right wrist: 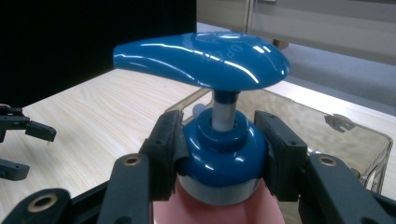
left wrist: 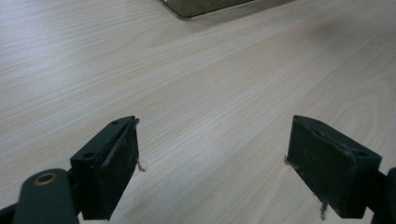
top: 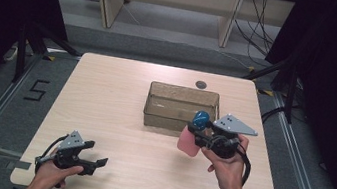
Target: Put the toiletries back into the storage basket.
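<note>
A pink pump bottle [top: 189, 141] with a blue pump head [right wrist: 201, 58] hangs just above the table, in front of the clear bin's near right corner. My right gripper [top: 201, 134] is shut on its blue collar [right wrist: 219, 151], one jaw on each side. The clear plastic bin [top: 153, 115] stands at the table's middle right; nothing shows inside it. My left gripper [top: 98, 161] rests low near the table's front left edge, jaws wide apart over bare wood [left wrist: 210, 154]. That left gripper [right wrist: 23, 149] appears far off at the left of the right gripper view.
The light wood table [top: 105, 100] has a small dark grommet [top: 201, 84] at its far edge behind the bin. Black curtains flank the table, with shelving legs and cables on the floor beyond.
</note>
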`<state>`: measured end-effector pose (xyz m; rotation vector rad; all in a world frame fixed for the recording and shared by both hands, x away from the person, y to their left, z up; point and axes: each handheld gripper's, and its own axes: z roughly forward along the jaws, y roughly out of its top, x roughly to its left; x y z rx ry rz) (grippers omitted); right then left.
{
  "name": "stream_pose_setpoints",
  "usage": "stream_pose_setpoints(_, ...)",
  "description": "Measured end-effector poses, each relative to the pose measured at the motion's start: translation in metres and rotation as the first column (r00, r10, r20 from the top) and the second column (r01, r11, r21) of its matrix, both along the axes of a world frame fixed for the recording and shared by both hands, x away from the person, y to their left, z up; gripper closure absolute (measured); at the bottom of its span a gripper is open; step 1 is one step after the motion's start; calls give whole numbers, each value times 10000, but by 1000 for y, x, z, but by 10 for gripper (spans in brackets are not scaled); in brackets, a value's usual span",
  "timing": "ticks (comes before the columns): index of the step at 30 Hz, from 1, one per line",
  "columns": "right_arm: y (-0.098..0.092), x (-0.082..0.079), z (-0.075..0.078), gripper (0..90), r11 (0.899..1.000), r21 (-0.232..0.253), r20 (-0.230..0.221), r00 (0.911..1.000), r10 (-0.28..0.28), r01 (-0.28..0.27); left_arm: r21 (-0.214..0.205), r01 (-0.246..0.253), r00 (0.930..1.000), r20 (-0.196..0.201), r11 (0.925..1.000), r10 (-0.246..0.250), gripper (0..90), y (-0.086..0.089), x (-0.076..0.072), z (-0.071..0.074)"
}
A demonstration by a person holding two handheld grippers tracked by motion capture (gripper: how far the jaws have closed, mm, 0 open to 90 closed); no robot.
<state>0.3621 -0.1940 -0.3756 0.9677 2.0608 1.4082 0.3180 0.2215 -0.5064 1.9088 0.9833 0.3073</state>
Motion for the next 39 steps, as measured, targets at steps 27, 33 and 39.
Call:
stream_pose_setpoints(27, -3, 37, 30, 534, 9985, 196, 9, 9987, -511, 511, -23, -2, 10000, -10, 10000, 2, 159, 0, 0, 0)
stream_pose_setpoints(33, -10, 56, 34, 534, 9963, -31, 83, 9963, -853, 854, -14, -6, 10000, -16, 10000, 6, 159, 0, 0, 0)
stream_pose_setpoints(39, -13, 73, 34, 534, 9928, -10, -249, 9925, -1198, 1198, -5, -16, 10000, -17, 10000, 16, 159, 0, 0, 0)
